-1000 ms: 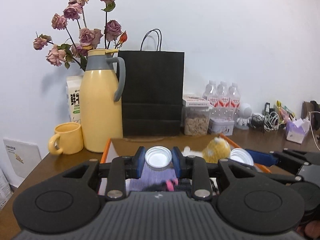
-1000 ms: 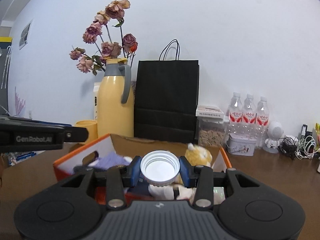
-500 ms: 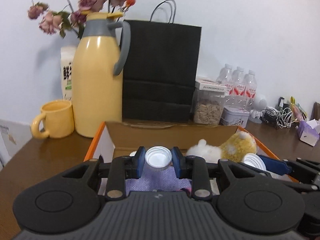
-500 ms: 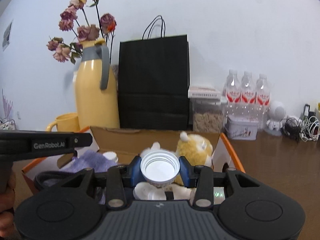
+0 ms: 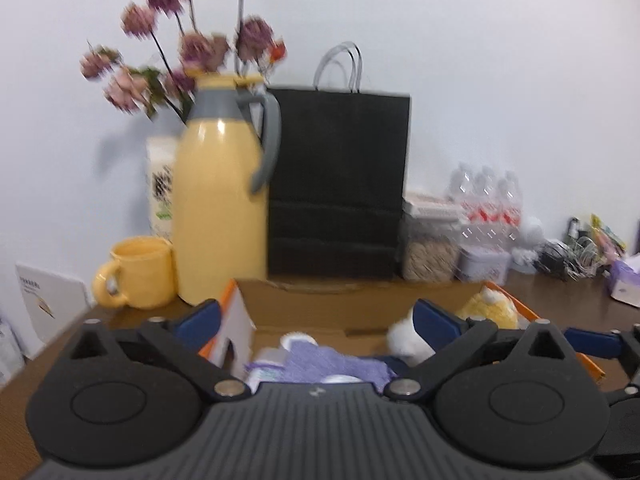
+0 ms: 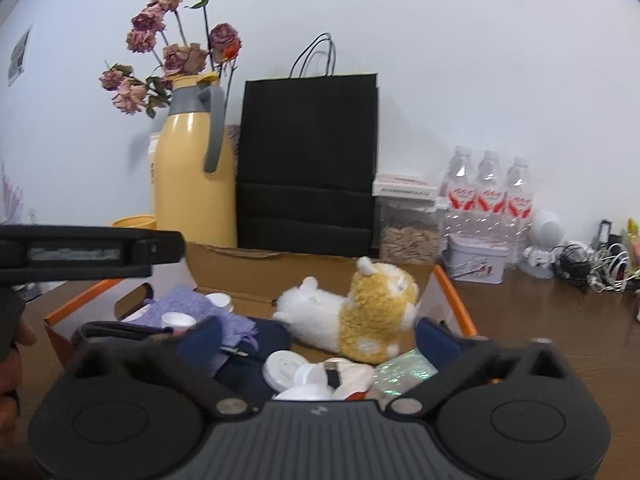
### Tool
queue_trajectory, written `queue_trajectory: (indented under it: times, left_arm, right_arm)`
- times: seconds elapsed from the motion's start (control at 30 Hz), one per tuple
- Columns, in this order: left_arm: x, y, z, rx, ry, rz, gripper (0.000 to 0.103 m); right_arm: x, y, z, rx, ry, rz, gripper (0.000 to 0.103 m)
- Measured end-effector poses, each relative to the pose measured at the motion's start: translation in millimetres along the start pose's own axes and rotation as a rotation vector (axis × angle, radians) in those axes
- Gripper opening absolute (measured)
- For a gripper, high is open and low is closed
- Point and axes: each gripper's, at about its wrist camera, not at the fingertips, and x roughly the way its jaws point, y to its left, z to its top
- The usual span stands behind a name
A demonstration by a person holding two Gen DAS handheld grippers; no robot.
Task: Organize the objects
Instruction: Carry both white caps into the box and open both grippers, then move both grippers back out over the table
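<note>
An orange-edged cardboard box [image 6: 248, 272] sits on the wooden table just ahead of both grippers. In it lie a yellow and white plush toy [image 6: 360, 312], a purple cloth [image 6: 188, 304], a dark blue item and several white lids [image 6: 282, 368]. My right gripper [image 6: 316, 336] is open and empty over the box's near side. My left gripper [image 5: 316, 316] is open and empty over the box [image 5: 320, 300], above the purple cloth [image 5: 332, 364]. A white lid [image 5: 340, 379] lies on that cloth. The left gripper's body crosses the left of the right wrist view.
Behind the box stand a yellow thermos jug [image 5: 220, 212] with dried roses, a yellow mug [image 5: 138, 272], a black paper bag [image 5: 338, 184], a cereal jar [image 6: 408, 232], three water bottles [image 6: 488, 196], a tin [image 6: 476, 260] and tangled cables [image 6: 588, 260].
Both grippers were shut on white lids and have opened wide. The lids have dropped into the box. The left view is now motion-blurred.
</note>
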Motion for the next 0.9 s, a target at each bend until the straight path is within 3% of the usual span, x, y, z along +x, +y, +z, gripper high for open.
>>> queue_trajectory:
  times: [0.9]
  left_arm:
    - [-23,5,-12,0.008,-0.007,-0.029,0.103]
  right_arm:
    - [-24,-10,-4,-0.001,-0.024,0.019,0.103]
